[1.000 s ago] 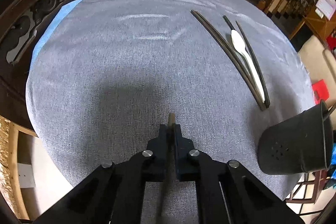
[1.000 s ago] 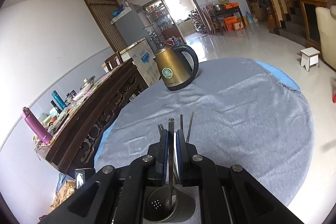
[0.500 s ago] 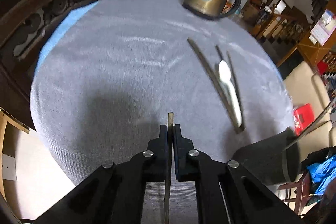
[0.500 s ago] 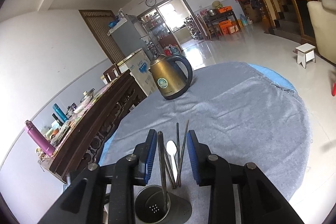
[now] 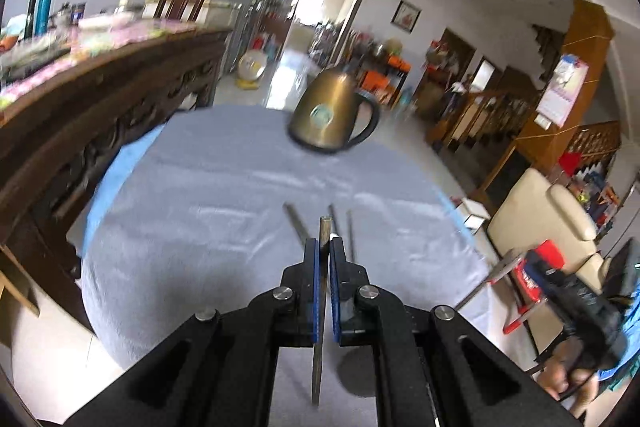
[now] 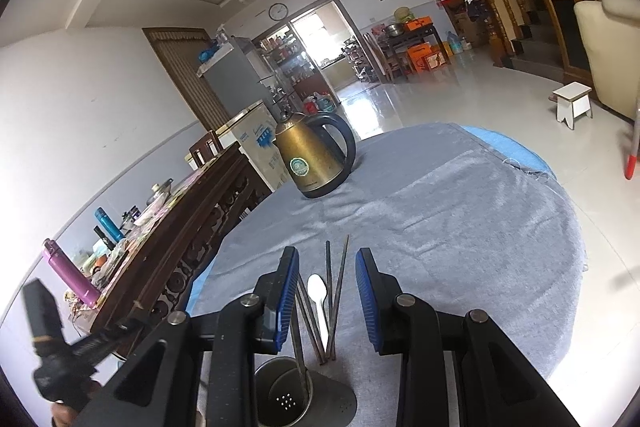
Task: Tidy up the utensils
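Note:
My left gripper (image 5: pixel 324 247) is shut on a dark chopstick (image 5: pixel 320 327) that runs upright between its pads, held above the grey tablecloth (image 5: pixel 200 227). My right gripper (image 6: pixel 327 259) is open and empty, above a metal utensil holder (image 6: pixel 284 393) with one chopstick (image 6: pixel 298 339) standing in it. Beyond the holder lie a white spoon (image 6: pixel 320 301) and several dark chopsticks (image 6: pixel 340 283) on the cloth. The chopsticks' far ends show in the left wrist view (image 5: pixel 294 223).
A brass kettle (image 6: pixel 310 161) stands at the far side of the round table. A carved wooden sideboard (image 6: pixel 188 239) runs along the left. The other gripper and hand show at the right in the left wrist view (image 5: pixel 580 311).
My right gripper opened and released a chopstick into the holder. My left gripper tilted up and moved right with its chopstick, so the room now fills its view.

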A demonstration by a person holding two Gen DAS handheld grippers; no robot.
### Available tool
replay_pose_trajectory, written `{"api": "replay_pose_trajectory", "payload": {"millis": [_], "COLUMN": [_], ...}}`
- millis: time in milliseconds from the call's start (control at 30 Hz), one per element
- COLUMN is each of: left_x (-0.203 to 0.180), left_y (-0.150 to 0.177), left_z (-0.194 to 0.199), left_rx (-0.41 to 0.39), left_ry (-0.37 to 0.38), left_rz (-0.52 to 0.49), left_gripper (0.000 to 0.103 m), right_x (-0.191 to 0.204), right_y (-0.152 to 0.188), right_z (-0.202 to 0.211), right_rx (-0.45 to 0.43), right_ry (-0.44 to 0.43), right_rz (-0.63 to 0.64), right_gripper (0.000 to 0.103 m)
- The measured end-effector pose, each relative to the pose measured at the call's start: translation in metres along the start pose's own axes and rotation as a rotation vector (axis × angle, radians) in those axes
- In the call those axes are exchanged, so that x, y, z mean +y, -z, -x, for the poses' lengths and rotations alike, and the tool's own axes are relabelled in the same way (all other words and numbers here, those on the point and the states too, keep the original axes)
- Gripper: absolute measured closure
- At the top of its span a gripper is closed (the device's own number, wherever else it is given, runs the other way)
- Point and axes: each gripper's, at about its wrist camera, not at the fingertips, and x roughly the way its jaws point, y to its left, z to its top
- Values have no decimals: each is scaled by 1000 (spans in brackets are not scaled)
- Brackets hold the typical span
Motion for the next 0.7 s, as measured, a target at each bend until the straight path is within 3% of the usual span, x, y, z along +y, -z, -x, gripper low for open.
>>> {"api": "replay_pose_trajectory", "payload": {"millis": [367, 700], "left_x": [-52, -84], "left_y": [-31, -35], "left_z": [33, 50], "left_rx": [-130, -147], "left_ry": [68, 112], "left_rz": [-91, -151], "left_gripper": [98, 98], "right_x": [-9, -15], "right_y": [1, 1], "right_z": [4, 6], "right_rx": [-16, -17], "right_ry": [3, 0], "right_rz": [-22, -38], "right_gripper": [71, 71]}}
